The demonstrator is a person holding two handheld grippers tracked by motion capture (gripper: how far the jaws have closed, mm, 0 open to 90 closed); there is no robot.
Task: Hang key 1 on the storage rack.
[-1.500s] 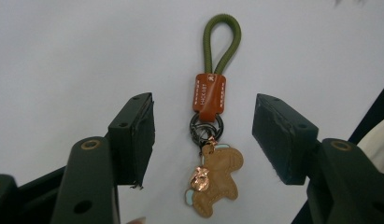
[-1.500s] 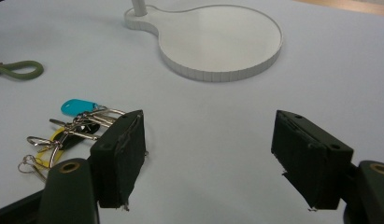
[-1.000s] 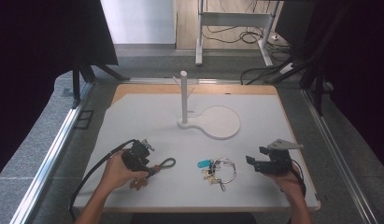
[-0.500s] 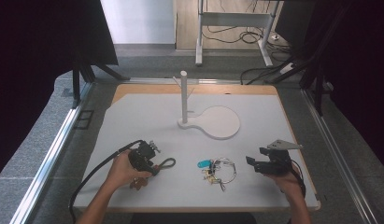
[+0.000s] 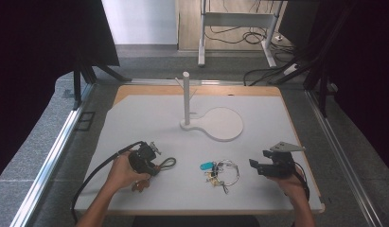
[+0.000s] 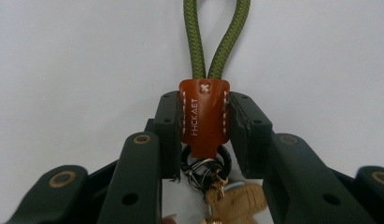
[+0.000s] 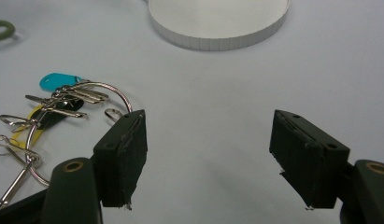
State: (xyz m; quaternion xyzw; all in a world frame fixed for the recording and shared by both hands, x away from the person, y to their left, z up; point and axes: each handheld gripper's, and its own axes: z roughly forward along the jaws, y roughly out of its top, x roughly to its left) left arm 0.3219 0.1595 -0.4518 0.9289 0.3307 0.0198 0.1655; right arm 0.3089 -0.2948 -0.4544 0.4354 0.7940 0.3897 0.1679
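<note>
Left gripper [image 6: 204,123]: low in its own view, jaws just closed, clamped on both sides of the brown leather tab [image 6: 204,112].
Green cord loop [image 6: 216,37]: carried up to the top edge from the tab.
Right gripper [image 7: 208,158]: jaws held wide apart, nothing between them.
Key bunch [image 7: 54,109]: seen at left, just beyond its jaw.
White stand [image 5: 212,122]: placed at the high view's centre.

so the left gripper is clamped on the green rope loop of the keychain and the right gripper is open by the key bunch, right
Not quite. In the left gripper view the left gripper, whose jaws have just been closing, clamps the brown leather tab, not the olive-green braided rope loop above it. The rest holds: the right gripper is open beside the metal key bunch with the blue tag.
</note>
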